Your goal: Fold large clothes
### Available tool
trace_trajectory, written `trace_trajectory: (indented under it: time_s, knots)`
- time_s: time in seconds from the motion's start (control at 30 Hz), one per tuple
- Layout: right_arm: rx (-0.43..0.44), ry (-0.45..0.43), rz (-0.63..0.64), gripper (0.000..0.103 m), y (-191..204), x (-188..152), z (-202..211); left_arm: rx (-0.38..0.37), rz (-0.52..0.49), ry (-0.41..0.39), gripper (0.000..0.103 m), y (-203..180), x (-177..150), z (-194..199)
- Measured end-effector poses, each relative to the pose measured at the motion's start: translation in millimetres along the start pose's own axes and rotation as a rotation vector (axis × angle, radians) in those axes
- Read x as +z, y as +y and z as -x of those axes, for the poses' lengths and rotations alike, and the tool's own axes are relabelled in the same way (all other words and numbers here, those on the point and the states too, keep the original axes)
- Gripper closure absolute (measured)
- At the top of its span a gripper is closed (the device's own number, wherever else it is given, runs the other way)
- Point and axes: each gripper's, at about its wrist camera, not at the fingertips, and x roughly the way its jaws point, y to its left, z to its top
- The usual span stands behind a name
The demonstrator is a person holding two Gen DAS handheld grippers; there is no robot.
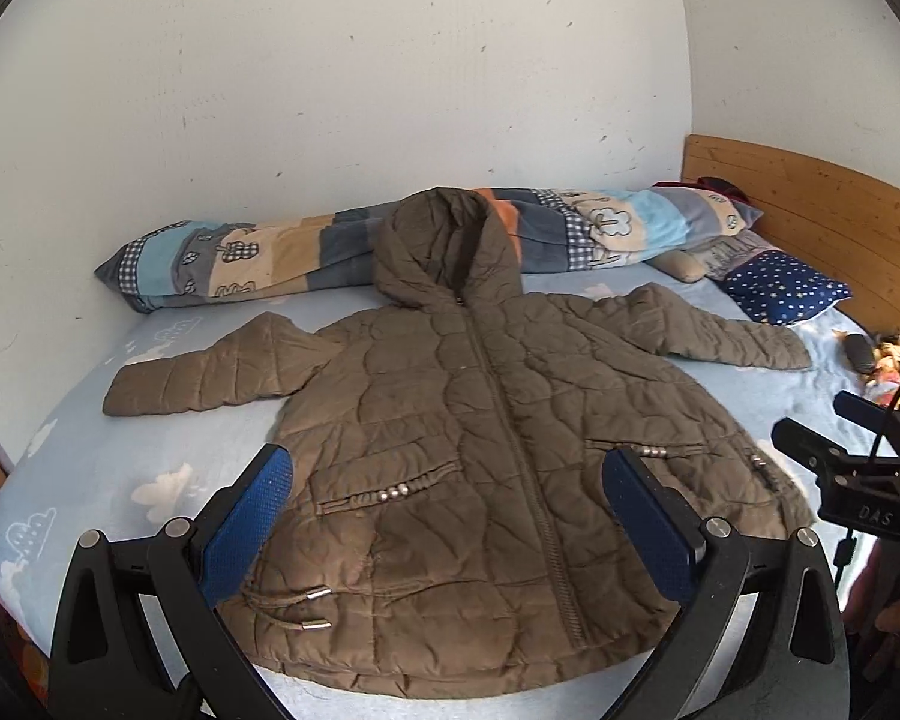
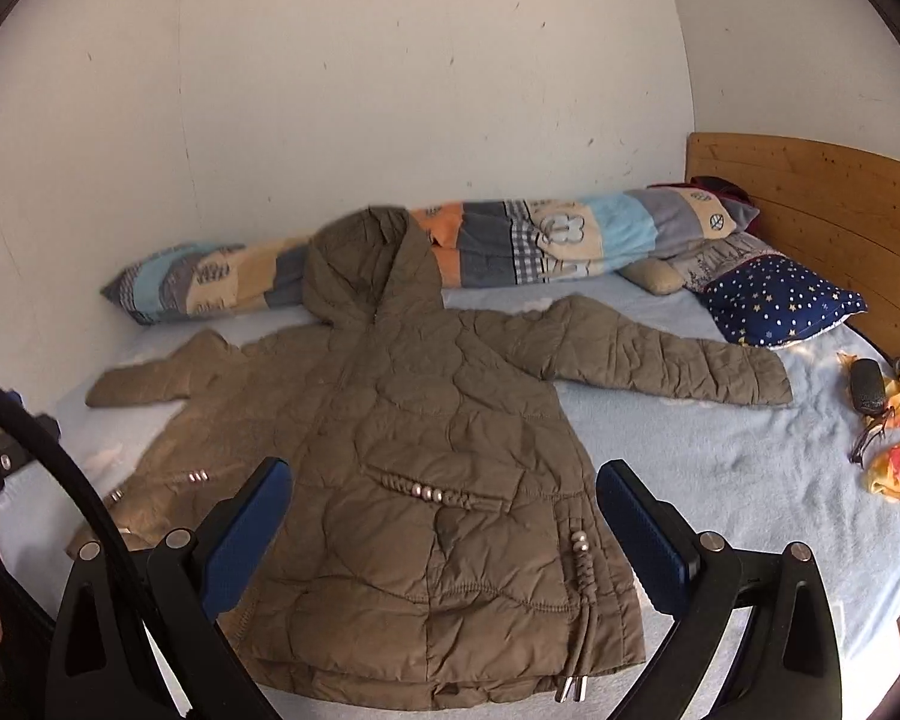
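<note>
- A brown quilted hooded jacket lies flat and zipped, front side up, in the middle of a bed covered by a light blue sheet with white cloud prints; both sleeves are spread sideways and its hem sits at the bed's near edge.
- The hood rests against a long rolled patchwork blanket in blue, beige and orange that runs along the bed's far edge by the white wall.
- The left gripper, with blue-padded fingers, hangs wide open above the jacket's lower half, gripping nothing.
- The right gripper is likewise spread wide above the jacket's right pocket, holding nothing.
- In the left wrist view the right tool's black body shows the letters "DAS".
- A navy star-print pillow lies at the bed's right end by a wooden headboard.
- A dark case and a yellow patterned cloth lie near the right edge.
</note>
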Motion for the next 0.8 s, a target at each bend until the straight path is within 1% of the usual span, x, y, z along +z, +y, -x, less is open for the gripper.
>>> trace_trajectory:
  time_s: [0.03, 0.07, 0.13, 0.17, 0.23, 0.27, 0.37, 0.5, 0.57, 0.67, 0.73, 0.8]
  knots:
    - [-0.006, 0.028, 0.032, 0.0, 6.8, -1.8, -9.5, 0.031, 0.011, -0.003, 0.0, 4.7, -6.4, -8.2]
    - [-0.01, 0.036, 0.057, 0.0, 13.0, -3.2, -15.1, 0.056, 0.021, -0.005, 0.0, 7.8, -13.2, -15.0]
    - [-0.028, 0.031, 0.077, 0.0, 17.5, -4.3, -22.1, 0.094, 0.032, -0.005, 0.0, 13.7, -29.9, -28.1]
    - [-0.033, 0.032, 0.078, 0.0, 19.8, -5.7, -24.8, 0.106, 0.04, 0.015, 0.0, 15.6, -34.2, -35.4]
    - [-0.045, 0.035, 0.091, 0.0, 24.1, -6.9, -28.6, 0.097, 0.074, 0.065, 0.0, 20.4, -39.5, -47.0]
    - [-0.058, 0.028, 0.106, 0.0, 26.9, -7.6, -28.5, 0.095, 0.095, 0.067, 0.0, 22.6, -40.6, -48.5]
    - [-0.079, 0.012, 0.139, 0.0, 35.5, -6.4, -26.2, 0.106, 0.118, 0.046, 0.0, 26.1, -43.4, -44.4]
    - [-0.098, -0.042, 0.169, 0.0, 46.8, -9.0, -11.0, 0.102, 0.147, 0.025, 0.0, 30.8, -42.5, -33.7]
    - [-0.1, -0.058, 0.179, 0.0, 52.9, -12.2, -3.8, 0.117, 0.15, 0.015, 0.0, 30.2, -43.7, -29.1]
    - [-0.102, -0.045, 0.164, 0.0, 61.7, -18.5, 3.5, 0.123, 0.146, 0.014, 0.0, 25.9, -45.2, -25.3]
    - [-0.113, -0.02, 0.156, 0.0, 69.3, -24.2, 4.9, 0.132, 0.133, 0.019, 0.0, 23.3, -48.8, -22.3]
    - [-0.103, 0.0, 0.154, 0.0, 77.2, -30.0, 6.6, 0.138, 0.124, 0.022, 0.0, 20.6, -53.0, -18.2]
